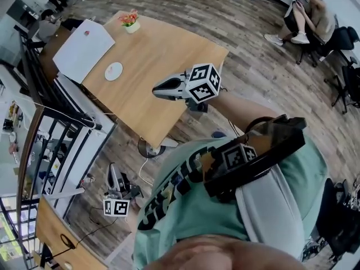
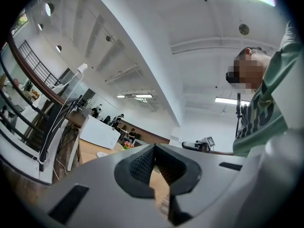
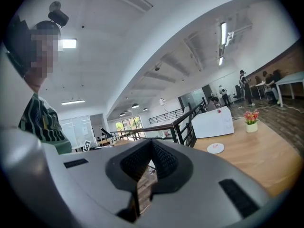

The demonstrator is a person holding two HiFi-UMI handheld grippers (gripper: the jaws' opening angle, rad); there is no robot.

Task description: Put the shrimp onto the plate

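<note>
The right gripper point(image 1: 156, 89) hangs over the near edge of the wooden table point(image 1: 169, 49), its jaws pressed together on nothing; the left gripper point(image 1: 113, 170) is low at the near left, its jaws likewise closed and empty. The white plate point(image 1: 108, 74) lies on the table's far left, well apart from both; a faint pink speck on it may be the shrimp point(image 3: 215, 147), too small to tell.

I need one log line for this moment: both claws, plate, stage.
left claw: shut, empty | right claw: shut, empty, over table edge | plate: on table, apart from claws | stage: no grasp yet
</note>
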